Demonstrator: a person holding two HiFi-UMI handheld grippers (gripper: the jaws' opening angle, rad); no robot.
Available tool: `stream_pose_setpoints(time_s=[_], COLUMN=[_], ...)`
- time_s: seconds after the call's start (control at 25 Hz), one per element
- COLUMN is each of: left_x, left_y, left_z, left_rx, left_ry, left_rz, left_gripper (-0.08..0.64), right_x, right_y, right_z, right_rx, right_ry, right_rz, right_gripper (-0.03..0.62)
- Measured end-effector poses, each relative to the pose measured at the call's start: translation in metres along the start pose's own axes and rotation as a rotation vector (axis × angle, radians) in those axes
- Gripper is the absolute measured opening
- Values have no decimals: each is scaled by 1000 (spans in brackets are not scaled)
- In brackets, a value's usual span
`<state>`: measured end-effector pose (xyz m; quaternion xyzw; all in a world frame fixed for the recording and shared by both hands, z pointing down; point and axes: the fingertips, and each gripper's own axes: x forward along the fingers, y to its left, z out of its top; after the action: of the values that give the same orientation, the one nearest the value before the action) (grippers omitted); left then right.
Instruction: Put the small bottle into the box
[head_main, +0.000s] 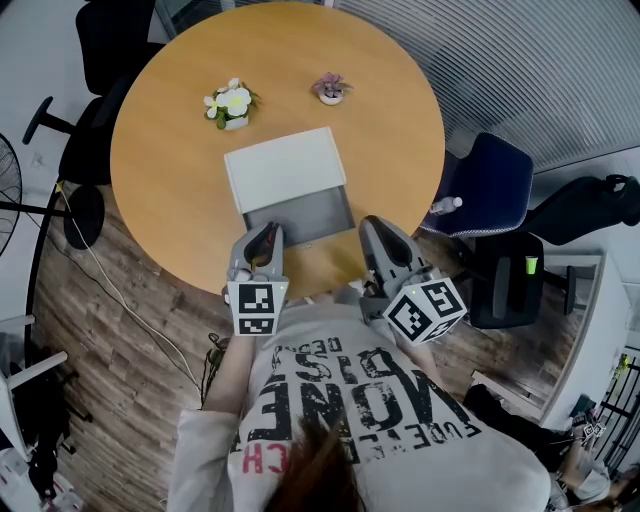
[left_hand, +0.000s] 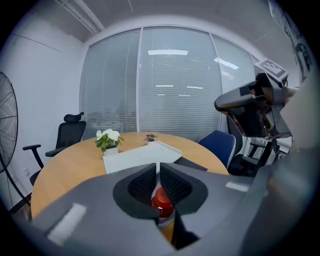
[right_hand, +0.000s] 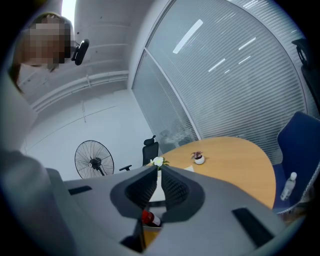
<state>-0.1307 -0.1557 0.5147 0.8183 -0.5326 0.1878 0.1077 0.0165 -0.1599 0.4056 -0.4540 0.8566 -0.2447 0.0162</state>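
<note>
Only the red cap of the bottle (left_hand: 163, 200) shows between the jaws of the left gripper (left_hand: 157, 164); its body is hidden. A second bottle (right_hand: 149, 218), at the jaws of the right gripper (right_hand: 159, 167), is mostly hidden. Both grippers cover the near edge of the table (head_main: 180, 150).

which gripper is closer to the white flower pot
Left. The left hand-held gripper is roughly in line with the small white-flowered potted plant; the right hand-held gripper sits farther off to the right.

place: office meeting room | cues: round table (head_main: 180, 150), office chairs (left_hand: 70, 132), blinds (left_hand: 170, 90) on glass wall
</note>
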Motion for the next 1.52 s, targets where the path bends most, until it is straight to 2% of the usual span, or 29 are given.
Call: stream_pose_setpoints(time_s=[0.12, 0.36, 0.68, 0.92, 1.2, 1.52], left_x=[-1, -5, -26, -47, -73, -107], left_y=[1, 9, 35, 40, 42, 35], left_z=[2, 21, 91, 141, 181, 207], left_rx=[7, 27, 48, 118, 67, 24], left_ry=[-9, -59, -223, -337, -386, -470], left_rz=[10, 28, 65, 52, 63, 108], left_gripper=[14, 11, 11, 11, 11, 11], right_x=[0, 3, 11, 18, 17, 10], right_y=[0, 4, 14, 31, 41, 53], right_z=[1, 3, 14, 26, 32, 48], right_rx=[-2, -8, -20, -61, -86, -121], right_ry=[0, -2, -39, -63, -73, -102], right_rz=[-1, 13, 35, 65, 82, 132], right_gripper=[31, 31, 31, 31, 31, 31])
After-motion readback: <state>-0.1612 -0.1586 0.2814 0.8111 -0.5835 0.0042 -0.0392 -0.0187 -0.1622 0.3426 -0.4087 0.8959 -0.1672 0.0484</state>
